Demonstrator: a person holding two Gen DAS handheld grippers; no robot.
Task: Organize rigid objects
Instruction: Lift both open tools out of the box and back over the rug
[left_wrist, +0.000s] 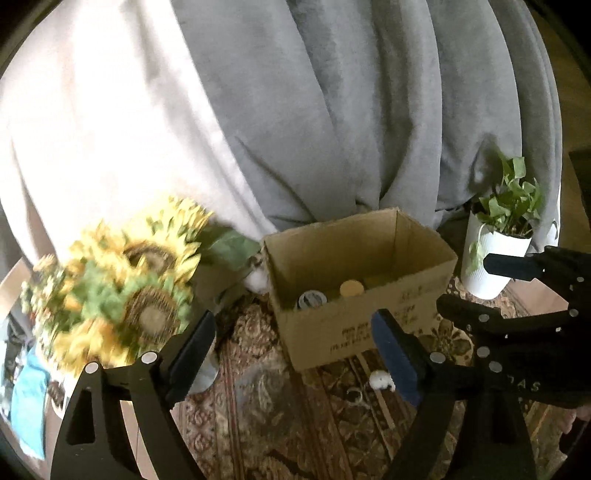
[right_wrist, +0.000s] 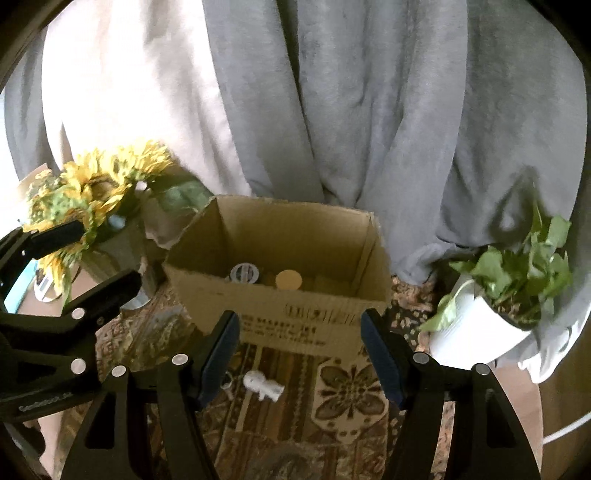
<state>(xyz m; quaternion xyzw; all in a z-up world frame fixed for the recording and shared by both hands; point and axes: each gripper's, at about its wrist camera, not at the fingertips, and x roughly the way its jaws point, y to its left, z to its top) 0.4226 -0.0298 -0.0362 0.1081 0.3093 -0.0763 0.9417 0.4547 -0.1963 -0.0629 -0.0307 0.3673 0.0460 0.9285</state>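
The left gripper stands with its jaws spread wide and nothing between them; the right gripper is likewise spread wide and empty. Both point toward an open cardboard box on a patterned rug. The box's near wall hides most of its contents: only the tops of a grey round-lidded item and a tan disc-topped item show, and what they are cannot be determined. A small white rigid object lies on the rug just in front of the box, between the right gripper's fingers in that view; its form is too small to identify. In the left wrist view it is partly covered by the left gripper's right finger. The sunflower bouquet left of the box is blurred, and its container is hard to make out. A white potted plant stands right of the box, apart from it. Grey curtains hang directly behind the box. Bare rug lies between the box front and both grippers. The frame edges cut off the lower gripper bodies.
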